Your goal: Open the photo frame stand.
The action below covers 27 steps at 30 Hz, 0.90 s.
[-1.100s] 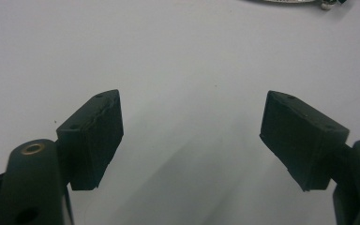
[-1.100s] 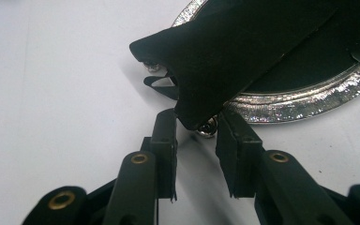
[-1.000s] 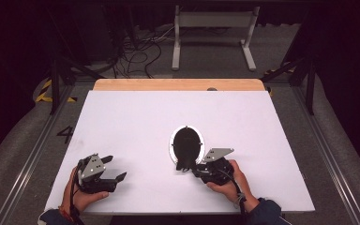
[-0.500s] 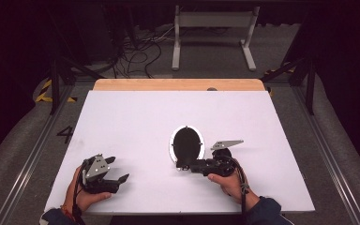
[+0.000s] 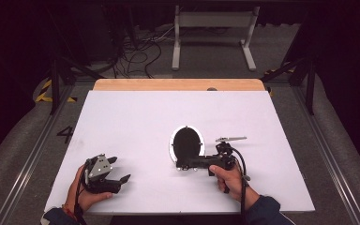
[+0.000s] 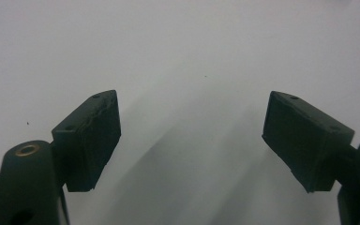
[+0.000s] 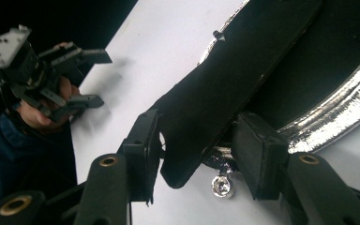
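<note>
We found the left gripper (image 5: 117, 171) resting near the front left corner of the white table (image 5: 136, 117), held in the person's left hand (image 5: 86, 194); its jaws stood wide apart with nothing between them, and the left gripper view showed bare table beyond the pads (image 6: 93, 140).

The right gripper (image 5: 183, 165), lying level and pointing to the left in the high view, sat at the front edge of the oval mirror (image 5: 186, 143) (a dark oval with a shiny silver rim) near the middle of the table. In the right gripper view a flat black stand piece (image 7: 225, 89) of the mirror lay between the jaws, close against the left pad and apart from the right one. These jaws had just been opening, so the grip was loose.
</note>
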Available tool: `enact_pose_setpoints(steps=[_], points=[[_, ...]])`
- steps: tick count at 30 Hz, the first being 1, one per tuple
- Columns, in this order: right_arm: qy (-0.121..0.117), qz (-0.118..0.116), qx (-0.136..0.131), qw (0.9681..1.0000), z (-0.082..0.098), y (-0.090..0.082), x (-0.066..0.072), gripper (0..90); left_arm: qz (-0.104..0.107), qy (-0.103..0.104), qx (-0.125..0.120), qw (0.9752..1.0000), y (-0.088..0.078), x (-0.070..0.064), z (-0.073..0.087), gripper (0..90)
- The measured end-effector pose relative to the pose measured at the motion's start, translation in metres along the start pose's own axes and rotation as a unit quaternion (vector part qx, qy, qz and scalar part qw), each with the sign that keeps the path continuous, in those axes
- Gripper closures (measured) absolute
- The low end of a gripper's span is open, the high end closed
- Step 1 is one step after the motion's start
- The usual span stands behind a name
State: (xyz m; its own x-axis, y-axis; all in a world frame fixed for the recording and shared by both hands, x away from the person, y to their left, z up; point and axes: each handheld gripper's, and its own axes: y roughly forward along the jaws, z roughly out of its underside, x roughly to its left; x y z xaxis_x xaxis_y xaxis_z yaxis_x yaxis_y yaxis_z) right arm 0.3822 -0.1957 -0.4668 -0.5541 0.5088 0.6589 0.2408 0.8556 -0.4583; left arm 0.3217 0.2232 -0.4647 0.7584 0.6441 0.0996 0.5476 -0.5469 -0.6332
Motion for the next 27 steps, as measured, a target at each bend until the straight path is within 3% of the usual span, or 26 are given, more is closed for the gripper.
enact_pose_setpoints(steps=[6, 15, 25, 27], points=[[0.024, 0.002, -0.019, 0.9995, -0.004, 0.001, -0.006, 55.2, 0.003, 0.004, -0.001, 1.0000, 0.004, -0.001, -0.004, 20.1], [0.041, -0.007, -0.030, 0.9987, -0.010, 0.012, -0.008, 52.1, 0.010, 0.004, -0.001, 0.9999, 0.014, 0.001, -0.014, 20.1], [0.033, -0.014, -0.030, 0.9989, -0.012, 0.014, -0.011, 56.1, 0.039, -0.009, -0.018, 0.9990, 0.038, 0.004, -0.040, 20.1], [0.030, -0.014, -0.028, 0.9991, -0.012, 0.014, -0.010, 56.5, 0.055, -0.014, -0.022, 0.9981, 0.045, 0.003, -0.048, 20.0]])
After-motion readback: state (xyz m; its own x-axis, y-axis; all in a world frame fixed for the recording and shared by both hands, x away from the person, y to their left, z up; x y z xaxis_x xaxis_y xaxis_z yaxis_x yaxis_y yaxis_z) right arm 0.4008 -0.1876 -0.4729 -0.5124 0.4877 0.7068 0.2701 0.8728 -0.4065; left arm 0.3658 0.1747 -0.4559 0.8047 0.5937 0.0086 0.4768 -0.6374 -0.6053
